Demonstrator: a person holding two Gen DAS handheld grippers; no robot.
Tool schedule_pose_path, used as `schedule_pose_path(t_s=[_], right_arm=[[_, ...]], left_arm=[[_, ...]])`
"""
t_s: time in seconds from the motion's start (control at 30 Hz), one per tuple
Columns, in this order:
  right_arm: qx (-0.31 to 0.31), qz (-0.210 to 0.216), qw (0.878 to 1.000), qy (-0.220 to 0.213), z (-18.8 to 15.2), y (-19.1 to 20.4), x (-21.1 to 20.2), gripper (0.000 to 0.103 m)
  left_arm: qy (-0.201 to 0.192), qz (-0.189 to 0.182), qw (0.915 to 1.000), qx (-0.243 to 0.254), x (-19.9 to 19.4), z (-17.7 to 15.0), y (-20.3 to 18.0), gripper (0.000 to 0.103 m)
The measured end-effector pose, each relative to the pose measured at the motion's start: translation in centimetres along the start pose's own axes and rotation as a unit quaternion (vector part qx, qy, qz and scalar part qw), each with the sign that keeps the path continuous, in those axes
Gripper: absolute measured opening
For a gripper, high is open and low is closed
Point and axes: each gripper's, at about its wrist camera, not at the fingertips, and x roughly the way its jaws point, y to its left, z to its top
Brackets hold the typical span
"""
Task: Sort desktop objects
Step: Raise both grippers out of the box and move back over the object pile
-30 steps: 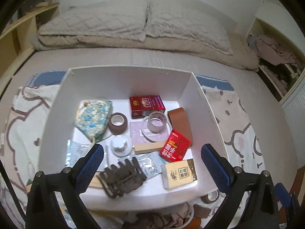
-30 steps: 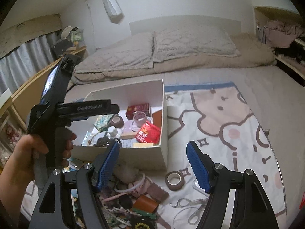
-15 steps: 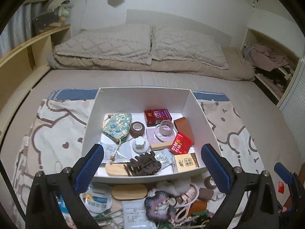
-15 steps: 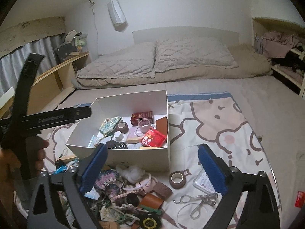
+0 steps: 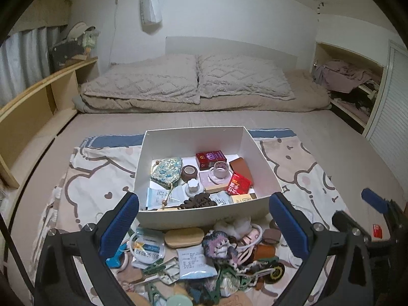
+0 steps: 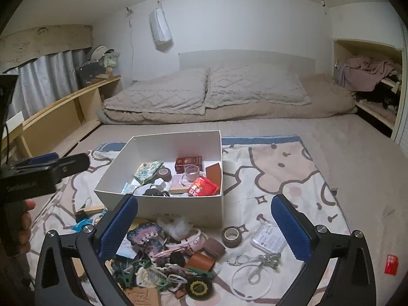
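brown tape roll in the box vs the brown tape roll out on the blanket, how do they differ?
Place: the boxed brown roll sits inside the white box among other items; the loose brown roll lies on the cartoon blanket, in front of the box's right corner.
Neighbours: the boxed roll is crowded between a floral pouch and a clear tape roll; the loose one has bare blanket around it.
Shared: both brown, lying flat, hole up.

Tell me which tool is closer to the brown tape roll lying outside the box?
Right. The right tool, jaws opening with nothing between them, hangs just short of the brown tape roll. The left tool sits farther left, across the clutter pile.
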Motion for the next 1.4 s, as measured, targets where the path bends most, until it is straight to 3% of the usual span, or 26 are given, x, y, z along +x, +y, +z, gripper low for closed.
schedule_pose_path(t_s=[0.27, 0.93, 1.1, 1.4], right_arm=[[-0.009, -0.006, 1.000, -0.006, -0.3, 0.1, -2.1, 0.103], [-0.016, 0.007, 0.999, -0.032, -1.9, 1.8, -6.4, 0.103], [-0.011, -0.006, 1.000, -0.027, -2.1, 2.1, -6.9, 0.103], [0.022, 0.032, 0.998, -0.045, -2.4, 0.8, -8.2, 0.103]], left_arm=[[-0.031, 0.013, 0.9994, 0.011, -3.8, -2.0, -0.1, 0.103], [-0.065, 0.033, 0.9974, 0.004, -9.4, -6.2, 1.4, 0.103], [-0.067, 0.037, 0.9970, 0.003, -10.2, -6.6, 1.6, 0.103], [-0.081, 0.039, 0.9960, -0.003, -11.4, -7.3, 1.9, 0.103]])
